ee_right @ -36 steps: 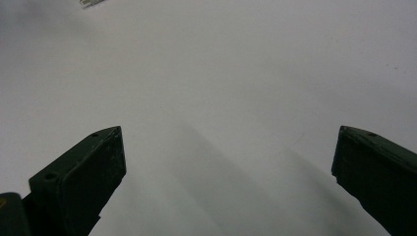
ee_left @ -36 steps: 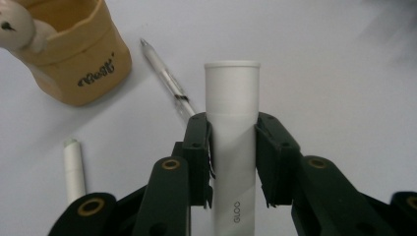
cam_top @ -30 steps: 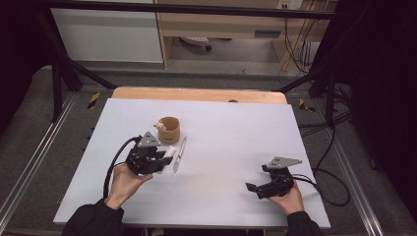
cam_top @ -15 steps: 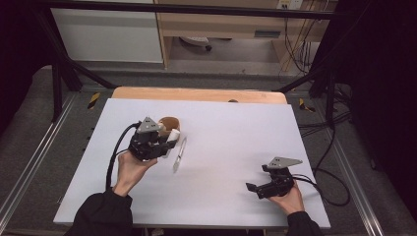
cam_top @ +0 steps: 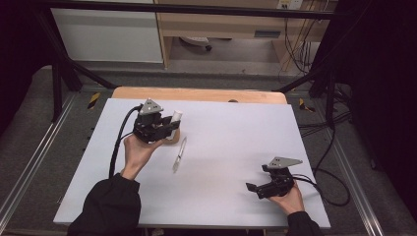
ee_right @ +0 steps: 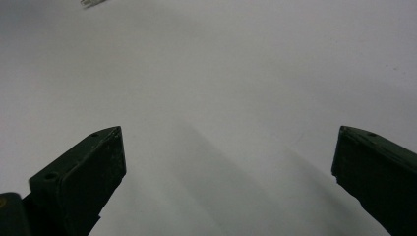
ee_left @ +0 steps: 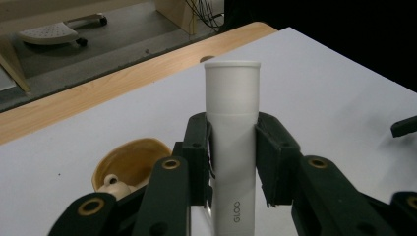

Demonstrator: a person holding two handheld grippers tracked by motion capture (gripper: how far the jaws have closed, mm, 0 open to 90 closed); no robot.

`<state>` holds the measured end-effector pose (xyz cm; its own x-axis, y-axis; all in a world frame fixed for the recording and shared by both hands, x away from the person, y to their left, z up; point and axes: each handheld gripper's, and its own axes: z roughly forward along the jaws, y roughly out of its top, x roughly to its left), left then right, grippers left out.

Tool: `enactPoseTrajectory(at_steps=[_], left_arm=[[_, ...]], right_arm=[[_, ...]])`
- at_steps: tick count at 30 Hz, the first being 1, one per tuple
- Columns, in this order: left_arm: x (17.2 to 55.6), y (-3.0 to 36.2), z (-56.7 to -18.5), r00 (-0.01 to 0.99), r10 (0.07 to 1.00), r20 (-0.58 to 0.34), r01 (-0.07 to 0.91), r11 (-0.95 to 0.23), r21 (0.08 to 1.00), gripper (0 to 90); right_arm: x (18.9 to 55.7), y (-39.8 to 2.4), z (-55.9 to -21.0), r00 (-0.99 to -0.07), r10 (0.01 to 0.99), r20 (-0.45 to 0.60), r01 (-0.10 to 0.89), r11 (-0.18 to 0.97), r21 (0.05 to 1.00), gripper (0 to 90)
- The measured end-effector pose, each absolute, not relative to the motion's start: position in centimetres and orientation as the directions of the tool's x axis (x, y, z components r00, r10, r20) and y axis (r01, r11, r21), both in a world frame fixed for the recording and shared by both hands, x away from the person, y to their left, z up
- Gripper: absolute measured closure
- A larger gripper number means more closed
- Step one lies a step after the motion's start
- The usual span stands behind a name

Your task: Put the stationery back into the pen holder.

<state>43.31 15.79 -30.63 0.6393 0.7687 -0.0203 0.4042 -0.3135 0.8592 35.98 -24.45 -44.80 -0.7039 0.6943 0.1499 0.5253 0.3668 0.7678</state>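
I've got the left gripper (ee_left: 231,167) clamped round the white glue tube (ee_left: 232,123), lifted at table's 10 o'clock above the tan cup (ee_left: 129,164), probably to pull it clear. Right gripper (cam_top: 265,186) sits at 5 o'clock, jaws spread and empty, likely just waiting.

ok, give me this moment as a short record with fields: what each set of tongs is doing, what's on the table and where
left tongs: shut on the white tube, held upright above the table, label reads GLOO
right tongs: open, nothing between the jaws, low at the near right of the table
tan cup: on the white table top, just behind the left tongs
clear plastic piece: lying flat on the table, right of the left hand
table: white sheet, wooden strip along the far edge
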Motion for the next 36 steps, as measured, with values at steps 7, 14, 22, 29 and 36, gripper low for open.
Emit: enactPoseTrajectory(at_steps=[7, 14, 22, 29, 36], left_arm=[[45.5, 15.0, -31.0, 0.620, 0.785, -0.008, 0.410, -0.314, 0.856, 68.1], [47.4, 15.0, -31.8, 0.593, 0.805, 0.009, 0.403, -0.306, 0.863, 68.1], [49.6, 15.4, -33.5, 0.565, 0.825, -0.007, 0.439, -0.294, 0.849, 68.0], [51.0, 15.7, -34.8, 0.552, 0.833, -0.021, 0.463, -0.286, 0.839, 68.0], [51.6, 15.9, -36.0, 0.537, 0.843, -0.017, 0.477, -0.287, 0.831, 68.0]], right_arm=[[36.0, -24.4, -44.8, -0.705, 0.694, 0.149, 0.525, 0.368, 0.767, 0.6], [36.0, -24.4, -44.8, -0.705, 0.693, 0.153, 0.525, 0.365, 0.769, 0.6], [36.0, -24.5, -44.8, -0.706, 0.692, 0.150, 0.523, 0.367, 0.770, 0.6], [36.0, -24.4, -44.8, -0.706, 0.691, 0.154, 0.526, 0.366, 0.768, 0.6], [36.0, -24.5, -44.8, -0.707, 0.691, 0.150, 0.523, 0.367, 0.770, 0.6]])
